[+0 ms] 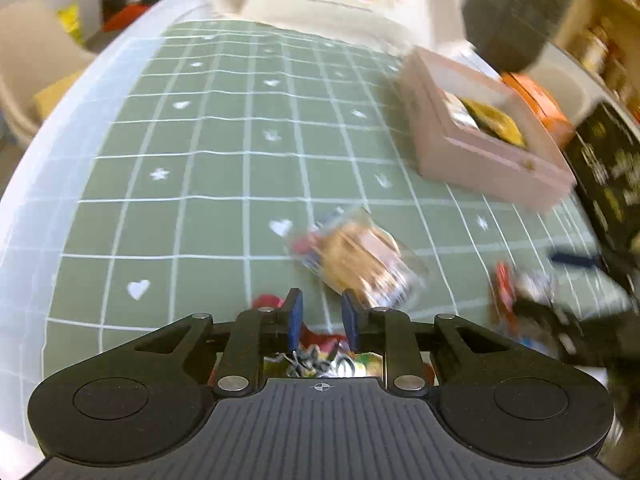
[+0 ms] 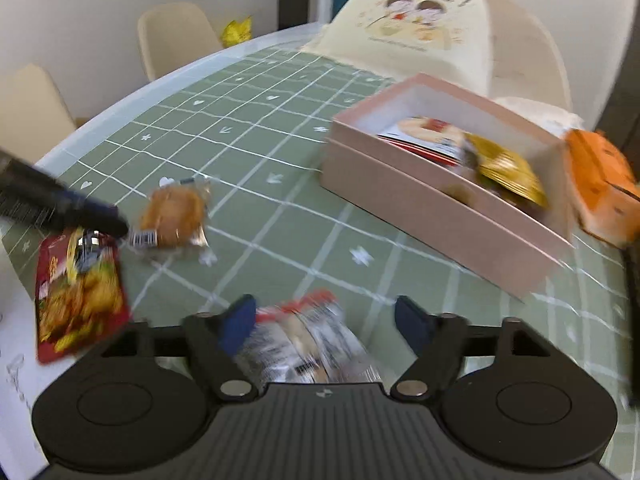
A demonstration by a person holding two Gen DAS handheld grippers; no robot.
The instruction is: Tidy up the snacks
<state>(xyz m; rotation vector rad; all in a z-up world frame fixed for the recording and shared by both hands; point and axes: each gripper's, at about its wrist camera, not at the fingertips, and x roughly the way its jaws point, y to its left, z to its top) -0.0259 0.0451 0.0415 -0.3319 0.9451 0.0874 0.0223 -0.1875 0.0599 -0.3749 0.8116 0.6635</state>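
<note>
A pink box (image 2: 440, 208) with several snack packets inside sits at the right of the green checked tablecloth (image 2: 256, 136); it also shows in the left wrist view (image 1: 480, 152). My left gripper (image 1: 322, 318) is shut on a red snack packet (image 1: 320, 354), seen hanging from it in the right wrist view (image 2: 76, 296). A clear-wrapped brown cake (image 1: 360, 260) lies just ahead of it, also in the right wrist view (image 2: 172, 216). My right gripper (image 2: 326, 320) is open, its fingers either side of a clear-wrapped snack (image 2: 308, 344) on the cloth.
A cream gift bag with a cartoon print (image 2: 416, 28) stands at the table's far side. An orange box (image 2: 604, 188) lies right of the pink box. Beige chairs (image 2: 176, 36) stand beyond the table's left edge. A black printed panel (image 1: 608, 176) is at the right.
</note>
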